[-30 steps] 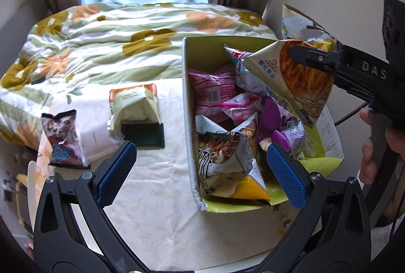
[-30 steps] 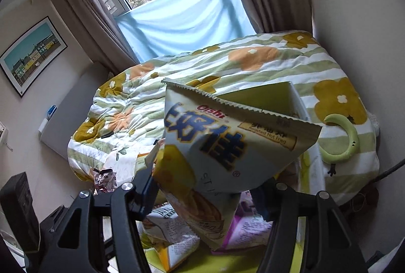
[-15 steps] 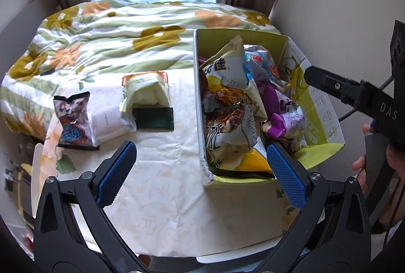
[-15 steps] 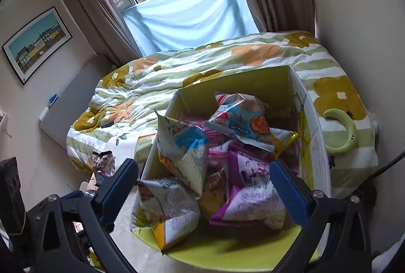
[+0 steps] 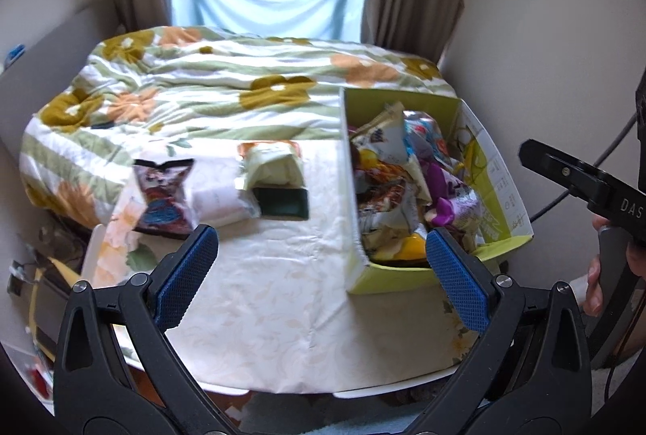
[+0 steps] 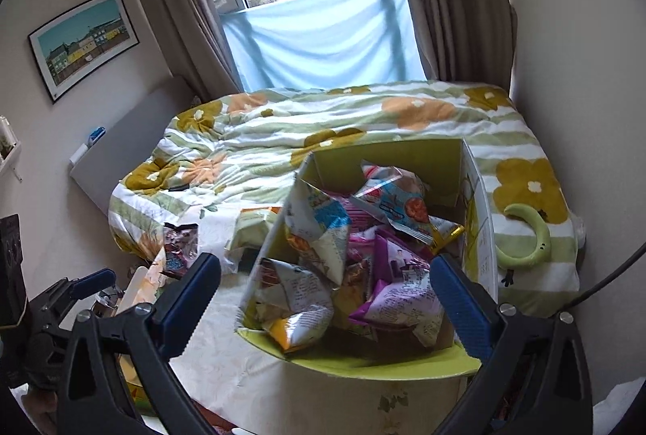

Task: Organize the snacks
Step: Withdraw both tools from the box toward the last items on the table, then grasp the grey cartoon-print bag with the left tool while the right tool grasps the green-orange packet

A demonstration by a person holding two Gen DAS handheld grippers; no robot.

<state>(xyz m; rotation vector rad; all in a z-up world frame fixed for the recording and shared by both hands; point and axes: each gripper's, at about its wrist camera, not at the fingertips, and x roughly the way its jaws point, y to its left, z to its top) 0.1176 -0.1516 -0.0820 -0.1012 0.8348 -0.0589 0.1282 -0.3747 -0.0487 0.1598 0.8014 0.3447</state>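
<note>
A: Since a second ago the chip bag [image 6: 319, 229] has left the right tool [image 6: 323, 298]; it now lies in the green box [image 5: 494, 168] on top of the other snacks. Right tool jaws now spread wide, holding nothing. Left tool [image 5: 319, 273] has backed off, more of the bed [image 5: 194, 92] and window in frame.

B: Left tool state?

A: Wide apart too, nothing held, hovering over the surface [image 5: 282, 293] at its near edge.

B: What's still outside the box?

A: Left view shows it best: a pale green packet [image 5: 274, 164] lying over a dark green box [image 5: 284, 203], just left of the green box wall. Further left a white pack [image 5: 214, 199], and a dark packet with a cartoon print [image 5: 163, 199] near the left edge of the surface.

B: Right view add anything?

A: It looks down into the box: chip bag at the left wall, a blue-and-white bag [image 6: 397, 203] at the far side, purple packets [image 6: 399, 293] at the near right. Also a green ring-shaped thing [image 6: 533, 237] on the bed right of the box, hidden in the left view. Left view alone shows the hand on the right tool's grip [image 5: 605, 269].
</note>
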